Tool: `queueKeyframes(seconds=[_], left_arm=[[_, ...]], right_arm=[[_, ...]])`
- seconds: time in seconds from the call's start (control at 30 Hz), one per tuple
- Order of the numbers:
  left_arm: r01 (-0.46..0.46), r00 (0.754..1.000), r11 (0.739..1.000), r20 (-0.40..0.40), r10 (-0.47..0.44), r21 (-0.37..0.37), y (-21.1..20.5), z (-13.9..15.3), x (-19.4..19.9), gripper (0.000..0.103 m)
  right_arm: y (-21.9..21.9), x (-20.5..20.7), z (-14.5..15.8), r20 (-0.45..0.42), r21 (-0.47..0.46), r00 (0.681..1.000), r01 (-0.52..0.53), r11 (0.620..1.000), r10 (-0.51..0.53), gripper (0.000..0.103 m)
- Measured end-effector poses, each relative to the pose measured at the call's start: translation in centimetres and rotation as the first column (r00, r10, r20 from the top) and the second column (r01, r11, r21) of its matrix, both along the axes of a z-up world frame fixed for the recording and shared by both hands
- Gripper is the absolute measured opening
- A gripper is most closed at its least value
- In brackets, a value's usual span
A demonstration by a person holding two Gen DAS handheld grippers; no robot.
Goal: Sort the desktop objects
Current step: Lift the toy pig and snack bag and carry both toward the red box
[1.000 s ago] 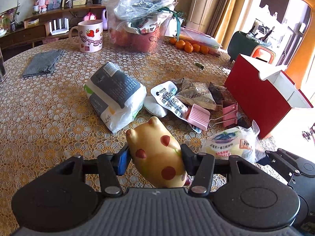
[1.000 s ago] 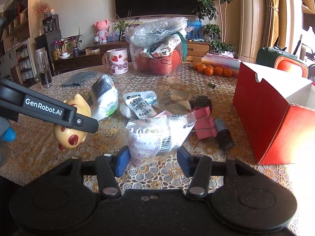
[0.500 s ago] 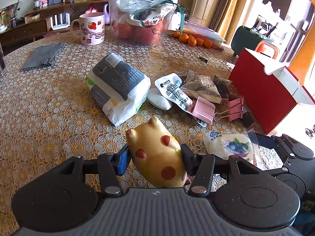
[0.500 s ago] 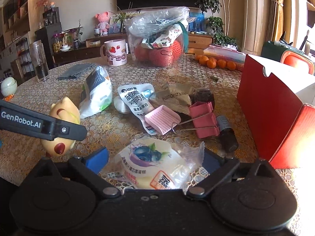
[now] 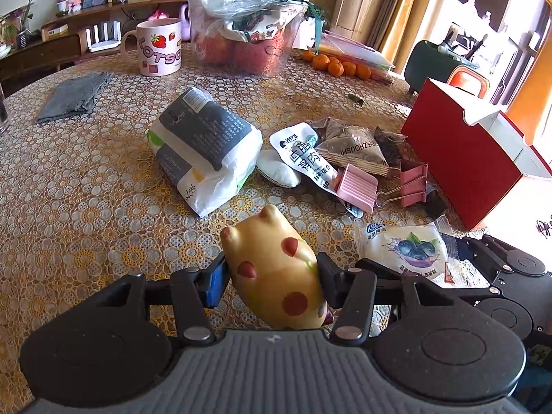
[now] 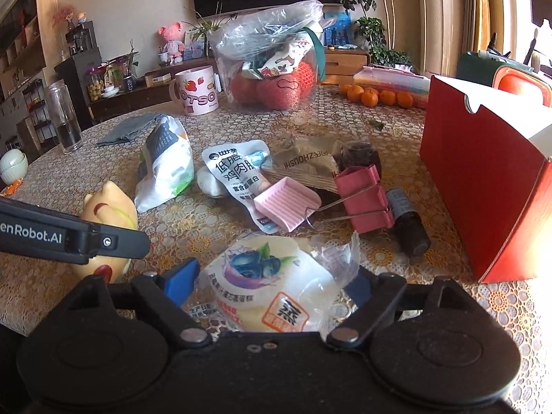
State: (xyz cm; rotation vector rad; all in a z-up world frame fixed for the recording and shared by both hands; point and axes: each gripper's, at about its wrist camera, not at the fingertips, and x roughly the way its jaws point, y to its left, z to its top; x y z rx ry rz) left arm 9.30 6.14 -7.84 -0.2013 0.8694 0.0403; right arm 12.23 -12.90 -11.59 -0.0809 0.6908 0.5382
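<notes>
My left gripper point(image 5: 272, 279) is shut on a yellow toy animal with red spots point(image 5: 269, 248), held just above the lace tablecloth point(image 5: 86, 207). The right wrist view shows the same toy point(image 6: 103, 207) at the left, behind a left finger point(image 6: 103, 241). A blueberry bun packet point(image 6: 262, 276) lies face up on the cloth between the jaws of my right gripper point(image 6: 272, 284). Those jaws are closing. The blue left pad stands a little off the wrapper, and crinkled plastic hides the right pad. The packet point(image 5: 407, 248) also shows in the left wrist view, right of the toy.
A red open box point(image 5: 462, 158) stands at the right. In the middle lie two pink binder clips point(image 6: 286, 203) point(image 6: 362, 200), snack packets point(image 6: 238, 172), a dark small bottle point(image 6: 410, 220) and a white-grey bag point(image 5: 207, 145). Behind are a mug point(image 5: 158, 48), a fruit bag point(image 5: 248, 31), oranges point(image 5: 331, 63) and a grey cloth point(image 5: 76, 96).
The right gripper let go of the raised bun packet, which now lies face up on the table. Its jaws spread wide, then narrowed again. The left gripper and toy stayed put.
</notes>
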Motion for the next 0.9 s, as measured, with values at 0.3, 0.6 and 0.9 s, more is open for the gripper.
queueKeyframes(seconds=[0.3,0.6,0.9], left_arm=[[0.03,0.999,0.999,0.011,-0.031,0.011,-1.6,0.8,-0.4,0.053],[0.104,0.994,0.994,0.037,-0.104,0.02,-4.8,3.3,-0.7,0.053],[0.205,0.975,0.978,0.082,-0.208,0.048,-9.4,6.1,-0.7,0.053]], right_arm=[[-1.2,-0.4,1.0,-0.009,0.016,1.0,0.025,1.0,-0.025,0.069],[-4.7,-1.9,4.1,0.027,0.062,0.998,0.054,0.997,-0.056,0.068],[-9.7,-3.2,7.4,0.071,0.09,0.992,0.099,0.991,-0.105,0.068]])
